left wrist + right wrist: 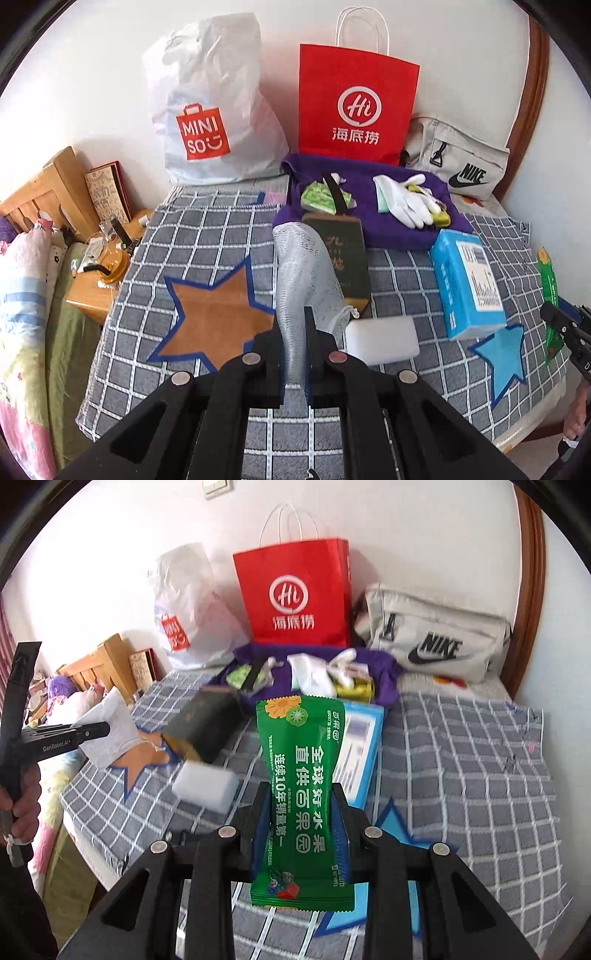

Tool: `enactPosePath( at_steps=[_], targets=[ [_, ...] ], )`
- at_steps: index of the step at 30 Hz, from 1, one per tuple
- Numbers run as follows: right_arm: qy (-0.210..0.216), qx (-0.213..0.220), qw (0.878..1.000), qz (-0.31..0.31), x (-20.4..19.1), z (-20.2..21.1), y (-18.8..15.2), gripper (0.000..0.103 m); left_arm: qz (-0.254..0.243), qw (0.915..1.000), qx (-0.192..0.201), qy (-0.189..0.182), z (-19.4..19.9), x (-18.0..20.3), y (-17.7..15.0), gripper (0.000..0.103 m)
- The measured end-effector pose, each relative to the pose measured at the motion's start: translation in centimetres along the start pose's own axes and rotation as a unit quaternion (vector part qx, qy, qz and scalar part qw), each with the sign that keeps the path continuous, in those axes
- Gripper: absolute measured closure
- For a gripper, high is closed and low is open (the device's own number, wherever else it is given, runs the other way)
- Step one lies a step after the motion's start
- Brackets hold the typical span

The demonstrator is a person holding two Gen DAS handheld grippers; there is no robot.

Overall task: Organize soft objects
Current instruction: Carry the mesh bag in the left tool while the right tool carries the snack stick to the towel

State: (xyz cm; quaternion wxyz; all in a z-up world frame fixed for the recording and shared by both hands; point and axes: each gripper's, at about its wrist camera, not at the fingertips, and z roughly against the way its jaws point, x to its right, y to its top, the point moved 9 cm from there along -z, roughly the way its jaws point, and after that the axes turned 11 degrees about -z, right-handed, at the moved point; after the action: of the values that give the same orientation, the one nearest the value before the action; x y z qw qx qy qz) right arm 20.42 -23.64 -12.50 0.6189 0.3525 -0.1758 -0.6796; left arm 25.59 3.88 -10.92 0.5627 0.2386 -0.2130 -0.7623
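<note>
My left gripper point(294, 325) is shut on a white mesh pouch point(306, 273) and holds it above the grey checked cloth point(229, 229), to the right of the brown star patch point(218, 317); the pouch also shows in the right wrist view point(110, 731). My right gripper point(301, 797) is shut on a green packet point(301, 794) and holds it upright over the blue star patch point(391, 834). A white sponge block point(382, 339), a blue tissue pack point(467, 284) and a dark box point(345, 254) lie on the cloth. White gloves point(406, 201) lie on a purple towel point(388, 221).
A white MINISO bag point(210, 107), a red paper bag point(356, 103) and a grey Nike bag point(458, 162) stand along the wall. A wooden bedside table point(96, 291) with clutter stands left of the bed. The right gripper point(565, 328) shows at the left wrist view's right edge.
</note>
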Motion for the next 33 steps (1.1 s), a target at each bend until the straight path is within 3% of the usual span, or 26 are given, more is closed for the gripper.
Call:
enactPosePath(
  at_steps=[15, 33],
  targets=[
    [0.0, 0.023, 1.0, 0.007, 0.1, -2.4, 8.8, 0.073, -0.003, 1.0, 0.005, 0.004, -2.4, -0.6, 7.6, 0.096],
    [-0.012, 0.019, 1.0, -0.015, 2.5, -7.9, 14.8, 0.073, -0.013, 0.9995, -0.004, -0.029, -8.4, 0.3, 14.1, 0.095]
  ],
)
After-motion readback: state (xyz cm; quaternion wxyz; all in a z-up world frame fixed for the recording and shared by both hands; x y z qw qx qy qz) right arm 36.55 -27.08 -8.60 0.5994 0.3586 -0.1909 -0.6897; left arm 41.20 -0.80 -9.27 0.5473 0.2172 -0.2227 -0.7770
